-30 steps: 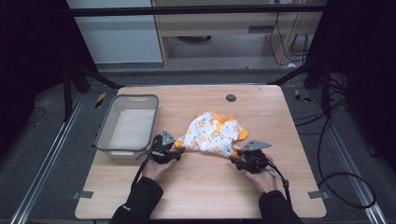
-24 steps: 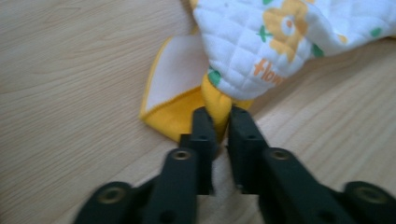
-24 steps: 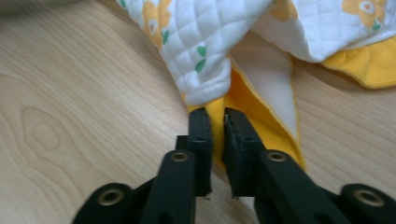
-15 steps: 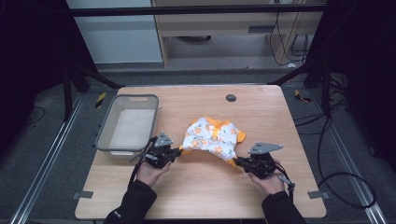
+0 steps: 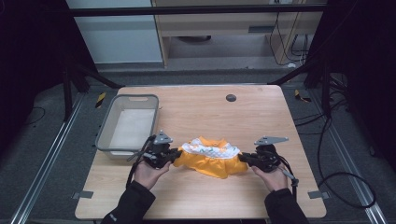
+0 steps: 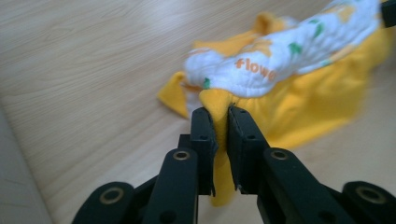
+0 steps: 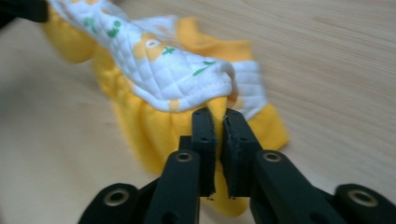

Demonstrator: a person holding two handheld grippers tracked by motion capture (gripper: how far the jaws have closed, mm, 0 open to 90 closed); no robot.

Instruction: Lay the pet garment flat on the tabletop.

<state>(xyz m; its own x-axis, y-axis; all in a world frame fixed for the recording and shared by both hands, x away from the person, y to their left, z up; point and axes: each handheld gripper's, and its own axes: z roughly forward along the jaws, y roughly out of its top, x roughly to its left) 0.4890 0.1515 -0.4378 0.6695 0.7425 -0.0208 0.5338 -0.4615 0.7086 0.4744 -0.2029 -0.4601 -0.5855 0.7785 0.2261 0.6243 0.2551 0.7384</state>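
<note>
A small yellow garment point(image 5: 210, 158) with a white quilted printed lining hangs stretched between my two grippers over the table's front middle. My left gripper point(image 5: 175, 156) pinches its left end. In the left gripper view the yellow cloth point(image 6: 299, 102) is squeezed between the jaws of that gripper point(image 6: 219, 116). My right gripper point(image 5: 243, 158) grips the other end, and yellow fabric point(image 7: 154, 126) is clamped at its tips point(image 7: 218, 116). Both pairs of jaws have just closed on the cloth and eased open a trifle, with the fabric still between them.
A grey plastic bin point(image 5: 105, 135) with a white bottom stands at the table's left. A small black round cap point(image 5: 230, 98) sits in the wooden table point(image 5: 261, 112) near its far edge. Cables trail on the floor at the right.
Both grippers closed on the garment's ends and rose, drawing it toward the front edge. The garment went from a flat heap to a band stretched between them, yellow side hanging.
</note>
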